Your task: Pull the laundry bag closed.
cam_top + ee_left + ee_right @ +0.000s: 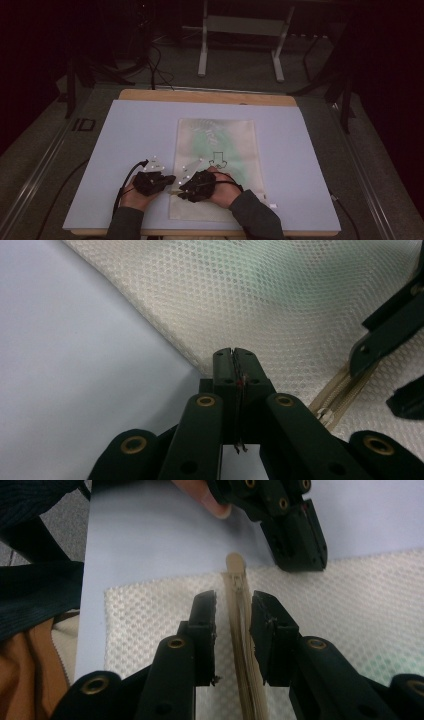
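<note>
High view: mesh bag [215, 165] lies flat, lower centre of the table [125, 140]. Left gripper [234, 357] is clamped on the bag's edge, probably anchoring it. Right gripper [234, 611] straddles the zipper [239, 630], jaws apart, pads not yet touching, likely lining up the pull.

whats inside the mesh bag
Through the mesh bag a pale green shape and a dark outlined shape show; what they are is too blurred to tell.
</note>
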